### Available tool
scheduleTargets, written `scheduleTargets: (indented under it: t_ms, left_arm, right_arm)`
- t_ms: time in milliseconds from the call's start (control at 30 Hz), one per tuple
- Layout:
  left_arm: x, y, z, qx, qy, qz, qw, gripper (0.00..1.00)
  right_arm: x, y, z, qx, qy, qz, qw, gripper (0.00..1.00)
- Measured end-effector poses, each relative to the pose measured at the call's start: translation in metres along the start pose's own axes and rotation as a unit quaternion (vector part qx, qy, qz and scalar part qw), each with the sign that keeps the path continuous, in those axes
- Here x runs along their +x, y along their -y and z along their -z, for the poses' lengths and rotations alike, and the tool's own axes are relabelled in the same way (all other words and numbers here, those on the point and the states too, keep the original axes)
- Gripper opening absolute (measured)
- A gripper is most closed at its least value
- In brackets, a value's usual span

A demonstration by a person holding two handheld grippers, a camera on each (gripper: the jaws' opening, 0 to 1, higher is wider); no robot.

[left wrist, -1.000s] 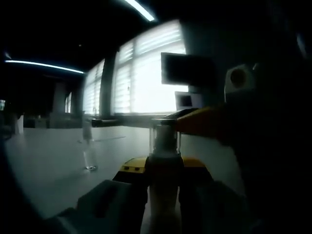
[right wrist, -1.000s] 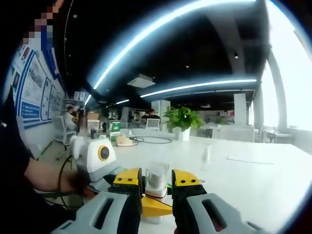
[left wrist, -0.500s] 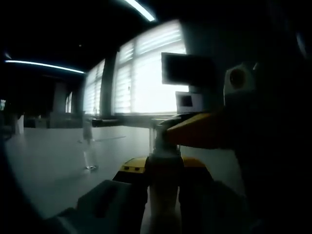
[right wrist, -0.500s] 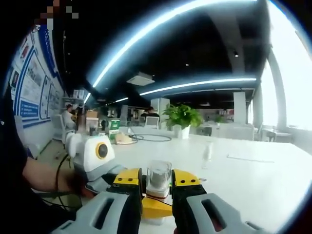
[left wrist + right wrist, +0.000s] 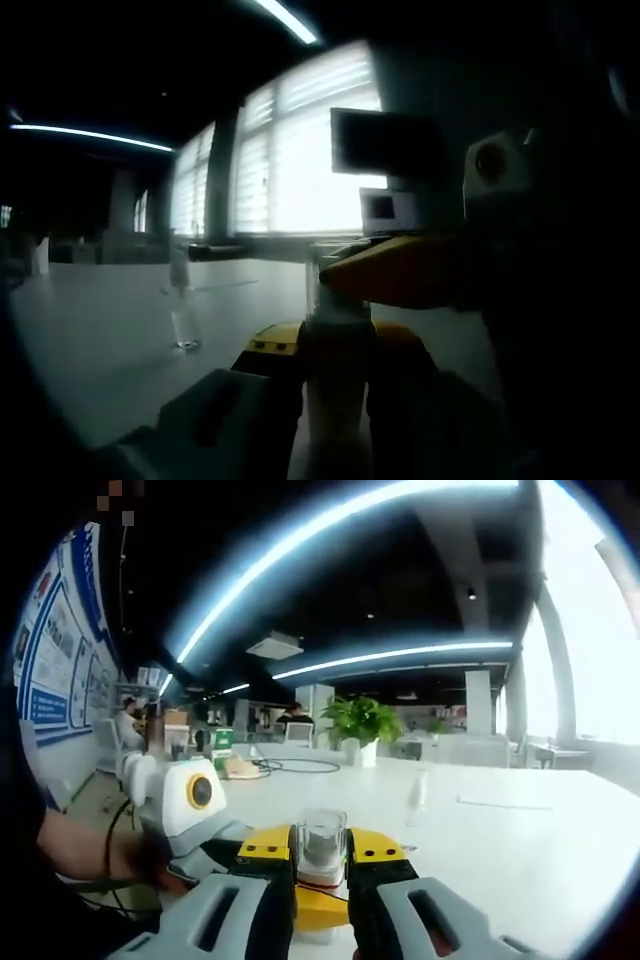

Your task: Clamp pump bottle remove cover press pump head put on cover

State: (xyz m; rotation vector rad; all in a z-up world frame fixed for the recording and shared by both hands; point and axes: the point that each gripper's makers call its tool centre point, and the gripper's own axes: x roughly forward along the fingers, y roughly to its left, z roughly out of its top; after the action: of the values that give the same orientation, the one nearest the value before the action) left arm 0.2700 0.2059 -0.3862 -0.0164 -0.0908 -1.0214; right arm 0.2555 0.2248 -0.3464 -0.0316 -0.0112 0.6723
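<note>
- Pump bottle stands upright, clamped between the left gripper jaws just above the table; its hold has not shifted over the last second.
- Right gripper, reaching in from the right in the left gripper view, has closed its yellow jaws tighter on the clear cover, now pinching it at the bottle's top.
- Judgement: with the cover gripped, lifting it off comes next; pressing the pump head is not yet done.

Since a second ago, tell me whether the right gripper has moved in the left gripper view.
Yes. The right gripper has pushed further left across the pump bottle, its yellow jaw tip now left of the wall monitor.
</note>
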Motion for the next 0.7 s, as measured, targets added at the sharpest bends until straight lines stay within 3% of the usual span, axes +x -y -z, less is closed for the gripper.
scheduleTargets:
  t_ms: [700]
  left_arm:
    - [0.000,0.000,0.000,0.001,0.001,0.001,1.0000,0.14]
  right_arm:
    - [-0.001,0.000,-0.011,0.005,0.010,-0.003,0.9999,0.14]
